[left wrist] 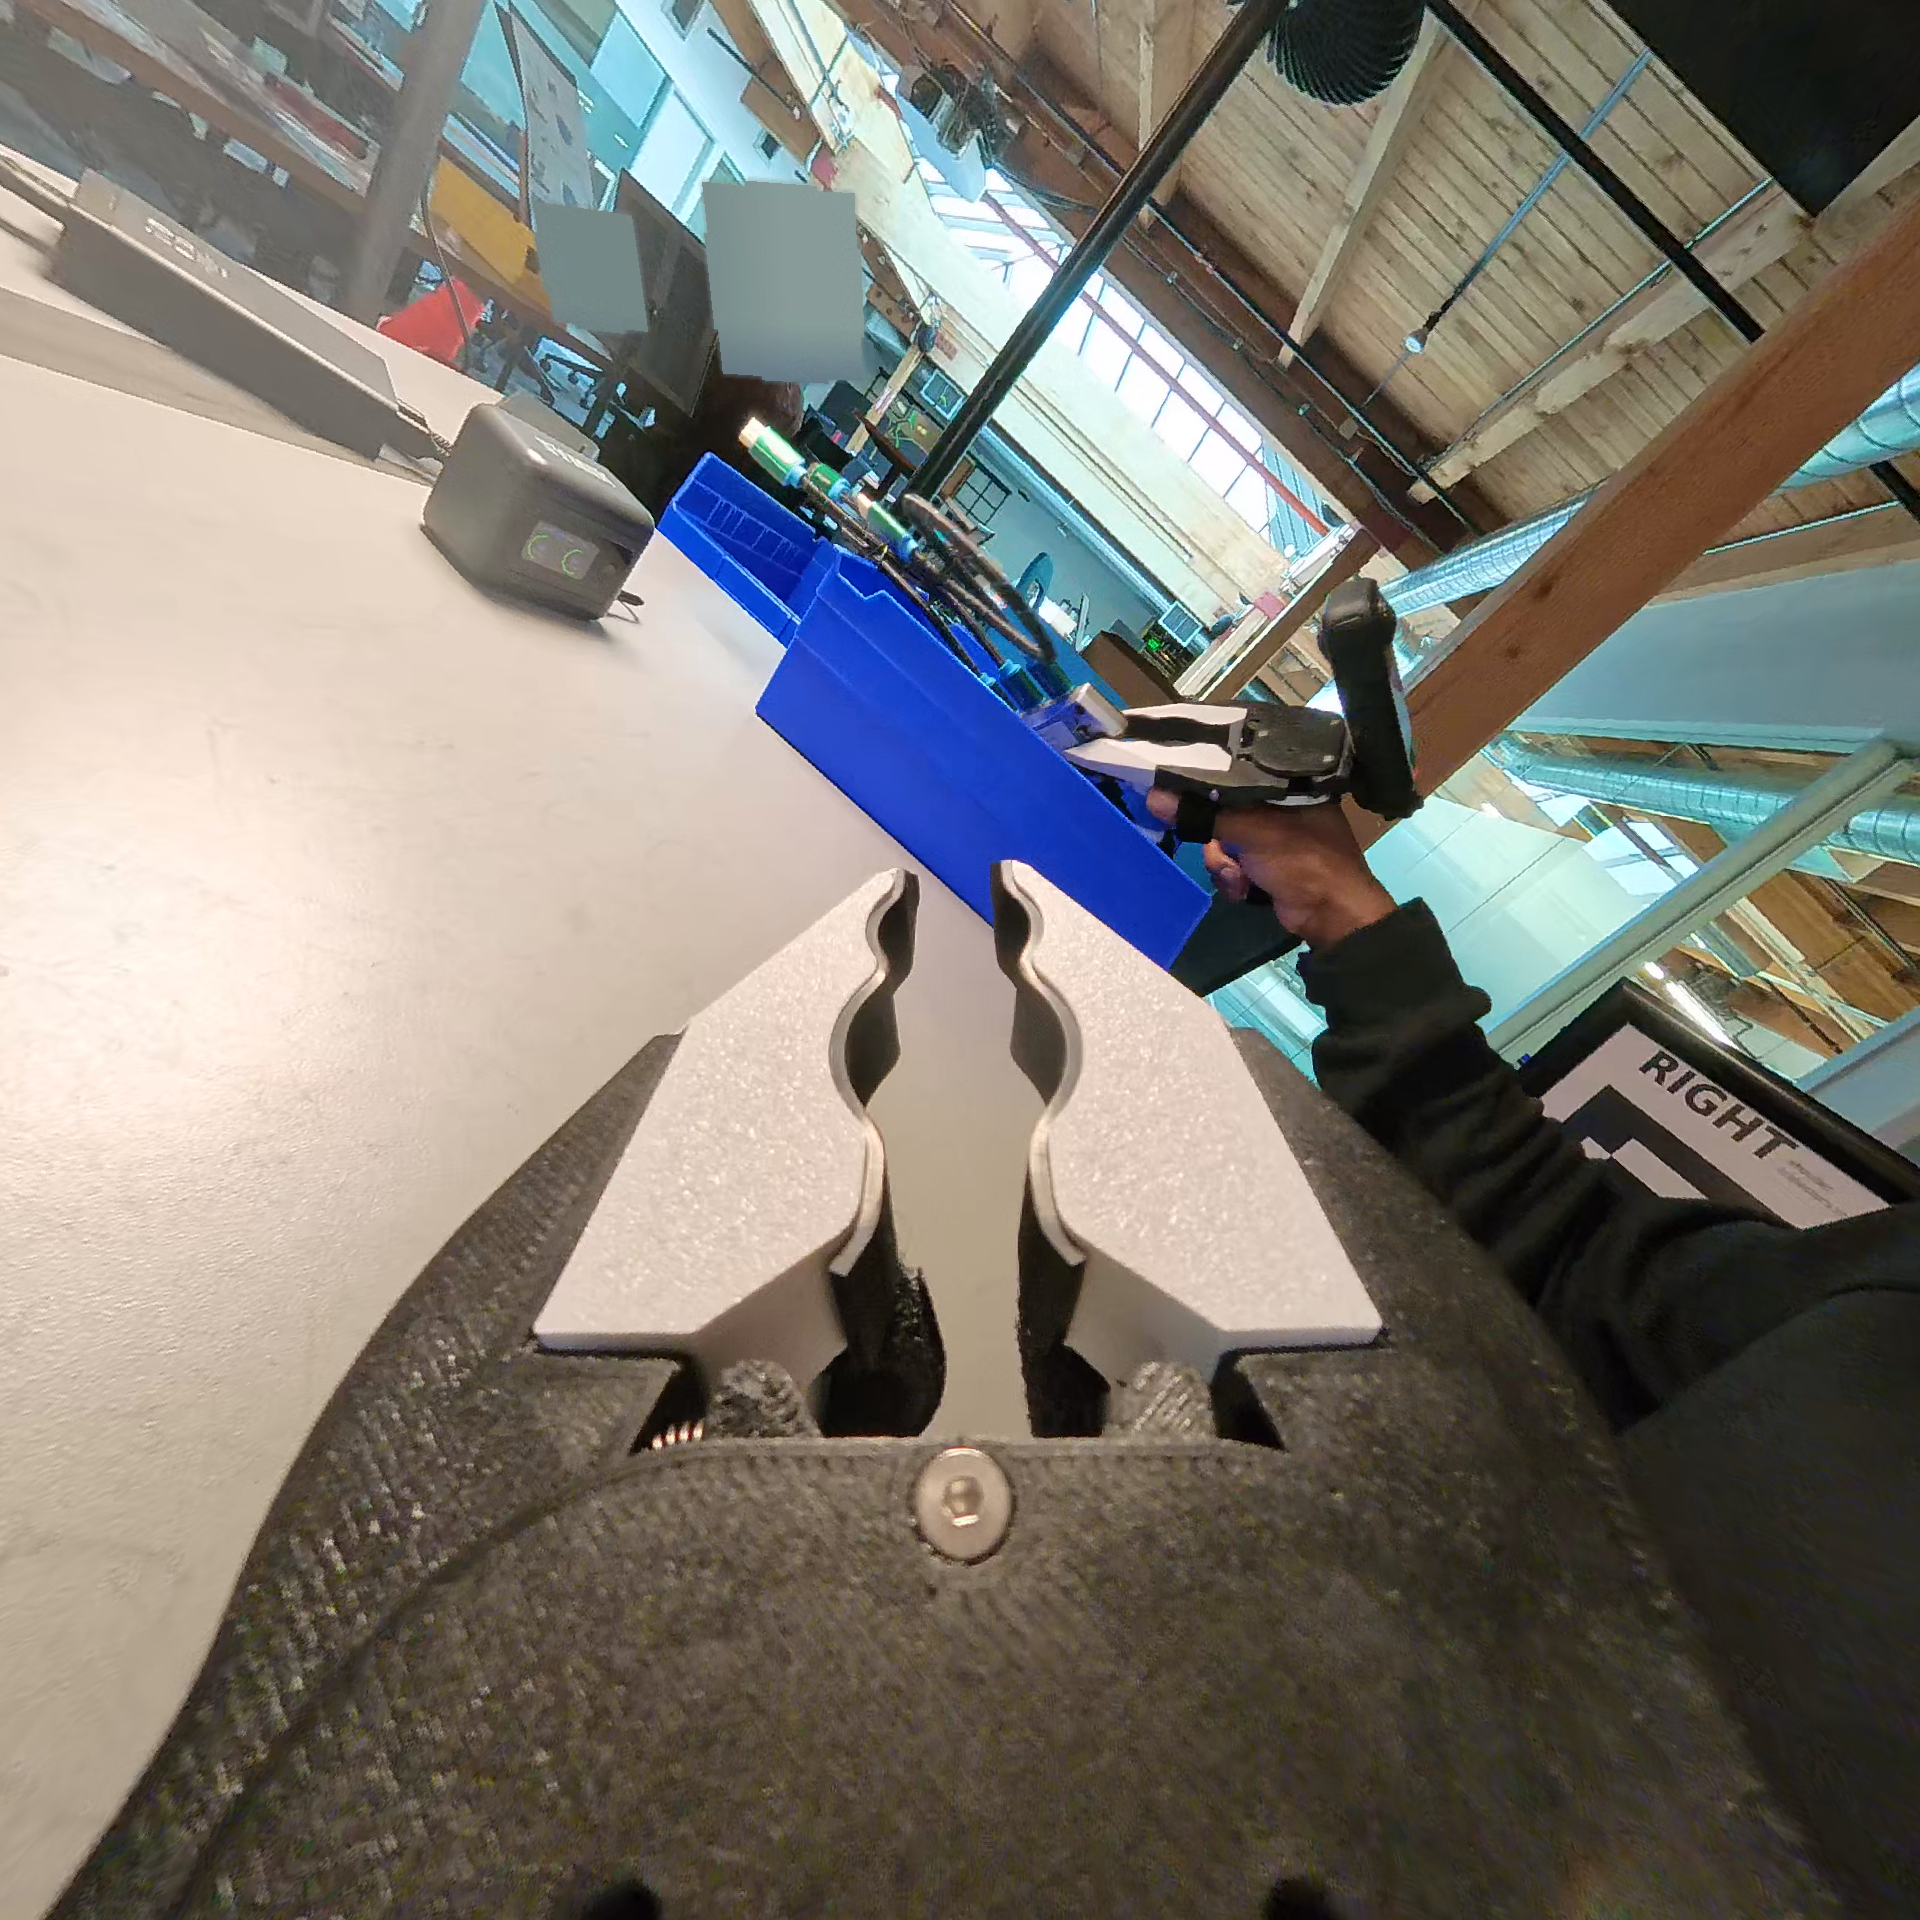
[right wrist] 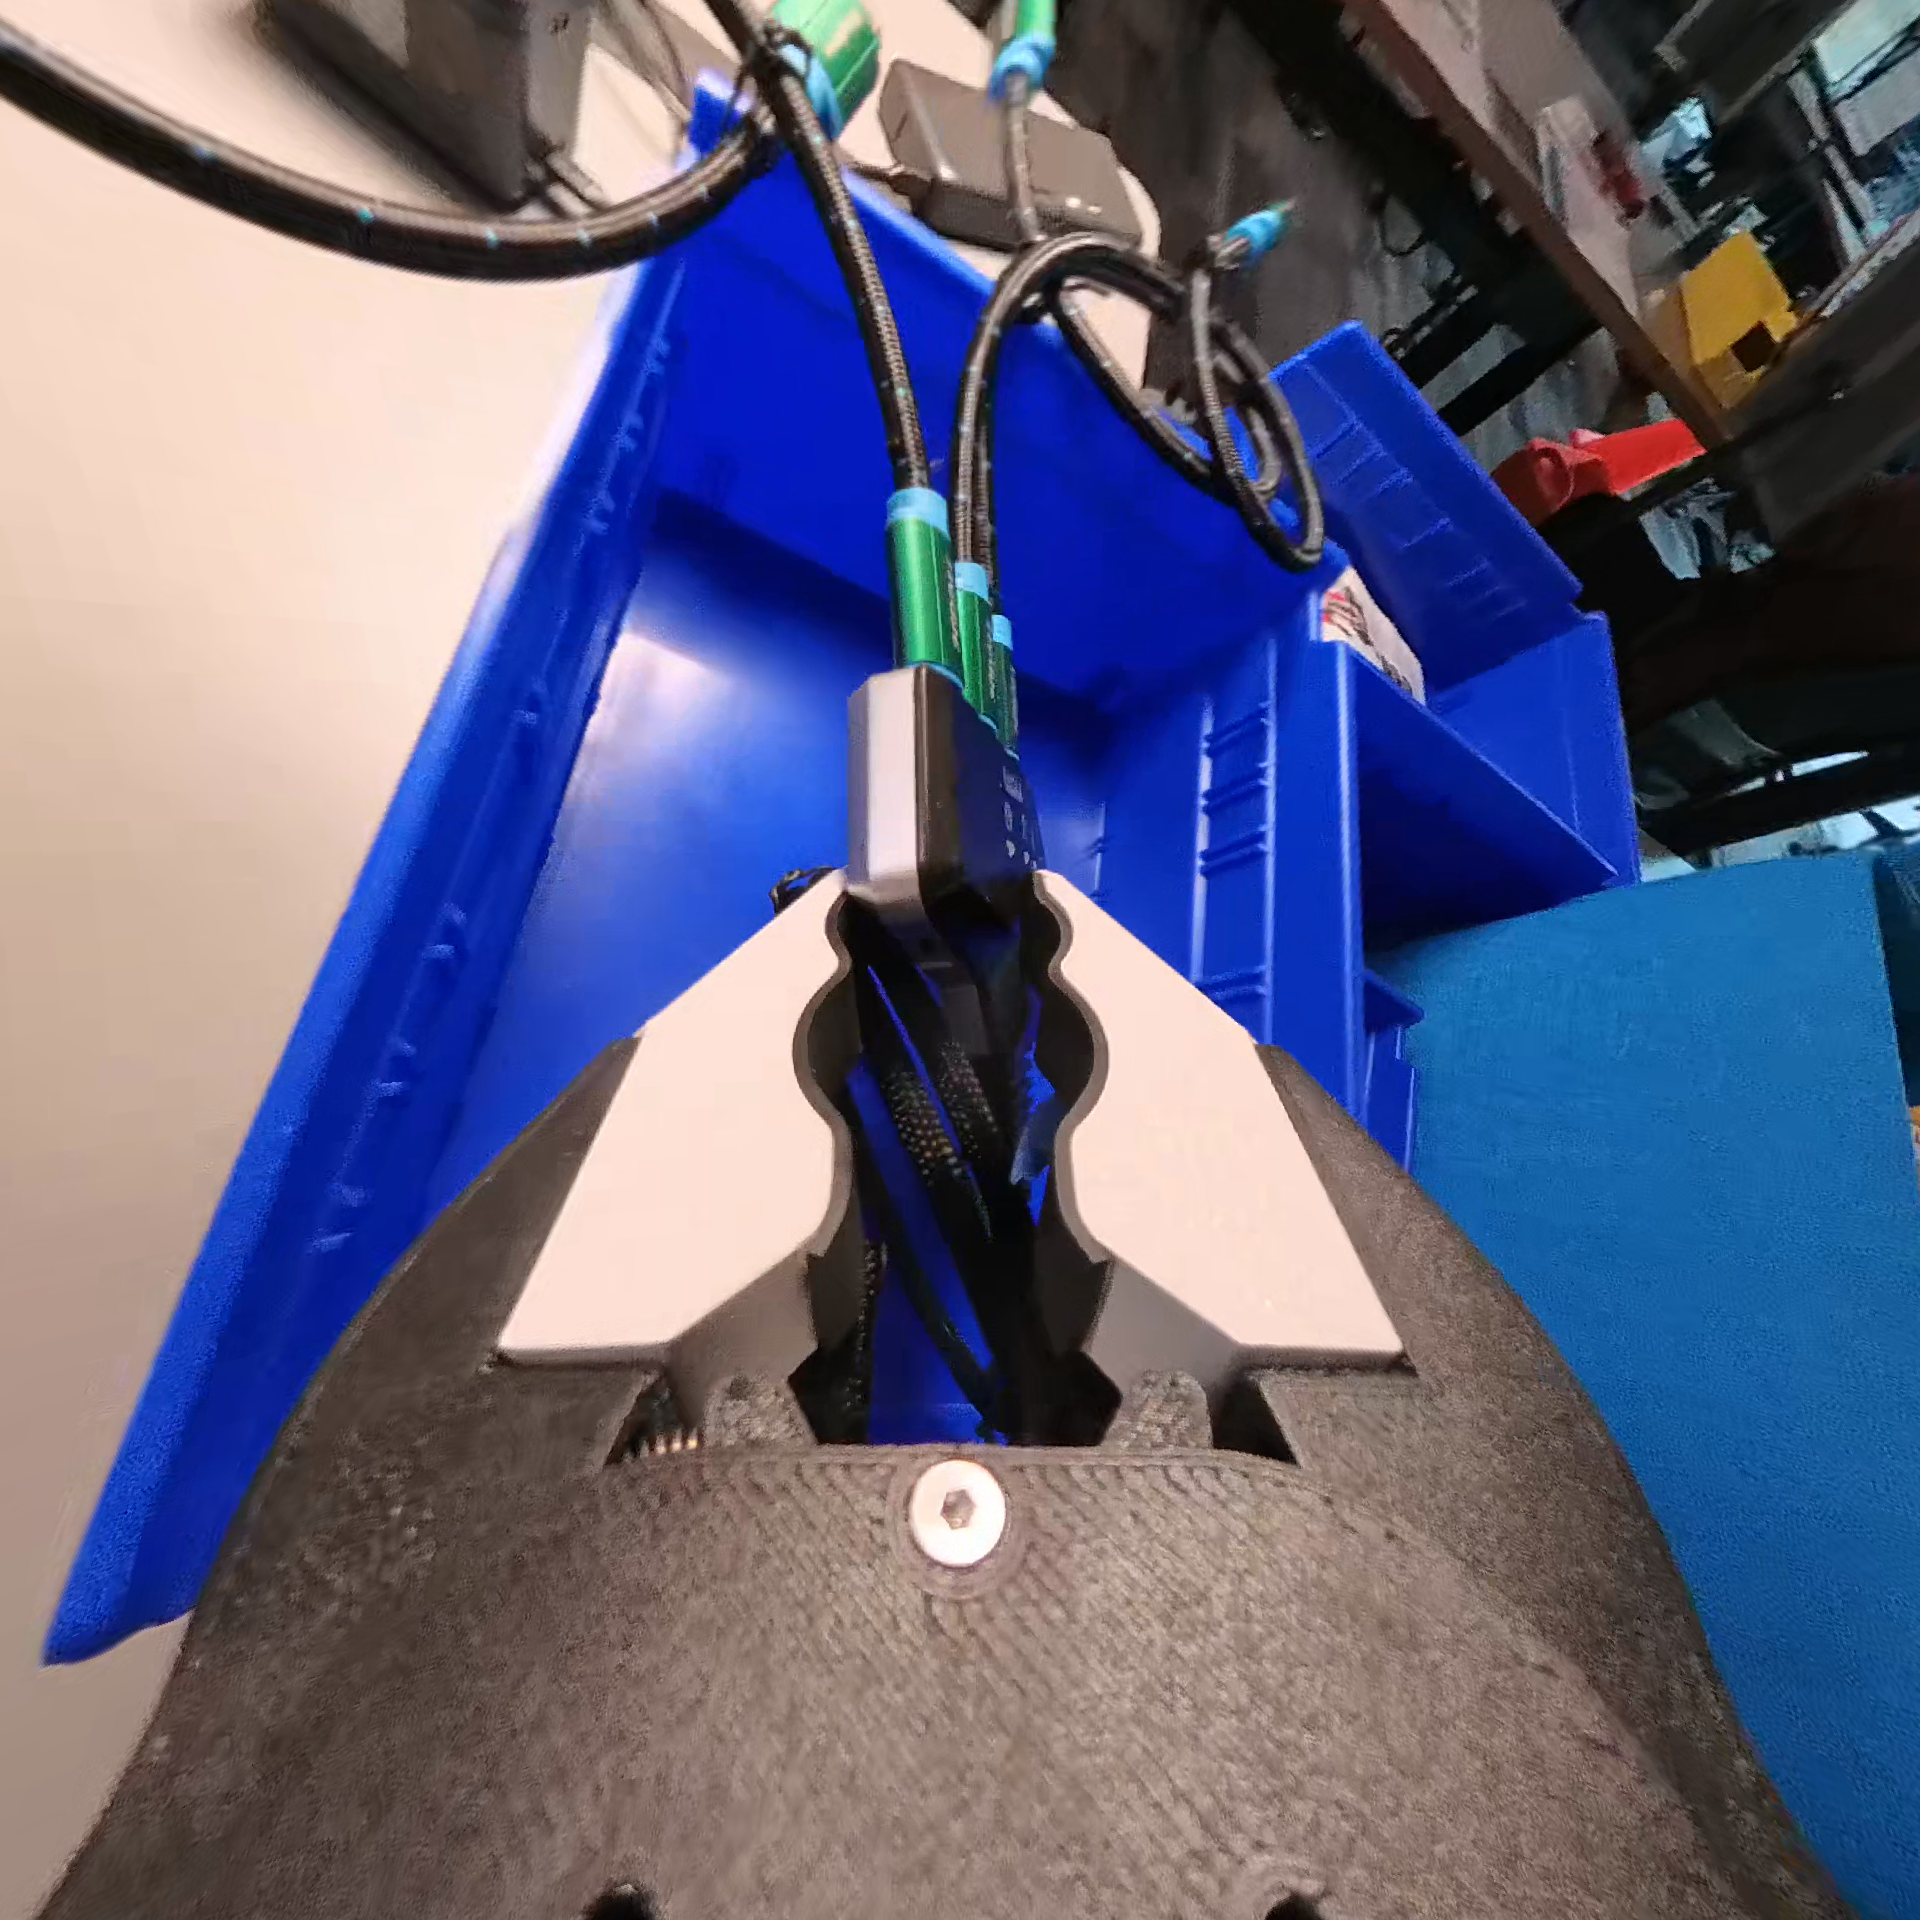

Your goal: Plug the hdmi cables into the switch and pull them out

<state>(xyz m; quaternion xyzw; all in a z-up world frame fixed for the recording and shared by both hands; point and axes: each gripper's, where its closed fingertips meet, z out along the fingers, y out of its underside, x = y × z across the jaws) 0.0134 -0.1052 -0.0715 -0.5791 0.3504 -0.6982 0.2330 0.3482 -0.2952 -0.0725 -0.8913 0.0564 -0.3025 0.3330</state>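
In the right wrist view my right gripper (right wrist: pixel 940 896) is shut on the near end of the HDMI switch (right wrist: pixel 914 790), a small grey and black box held over a blue bin (right wrist: pixel 582 852). Three green HDMI plugs (right wrist: pixel 920 592) sit in the switch's far end, and their black braided cables (right wrist: pixel 987 395) loop upward. More green plugs (right wrist: pixel 831 42) hang loose at the top. My left gripper (left wrist: pixel 954 883) is open and empty, low over the grey table (left wrist: pixel 312 831). The left wrist view also shows the right gripper (left wrist: pixel 1091 743) farther off with the switch (left wrist: pixel 1091 710).
A second blue bin (right wrist: pixel 1455 644) stands to the right of the first, beside a blue fabric surface (right wrist: pixel 1662 1195). On the table are a small black box with a lit display (left wrist: pixel 530 520) and a flat dark case (left wrist: pixel 208 301). A black pole (left wrist: pixel 1091 239) rises behind the bins (left wrist: pixel 935 748). Tip to tip, the grippers are about 40 cm apart.
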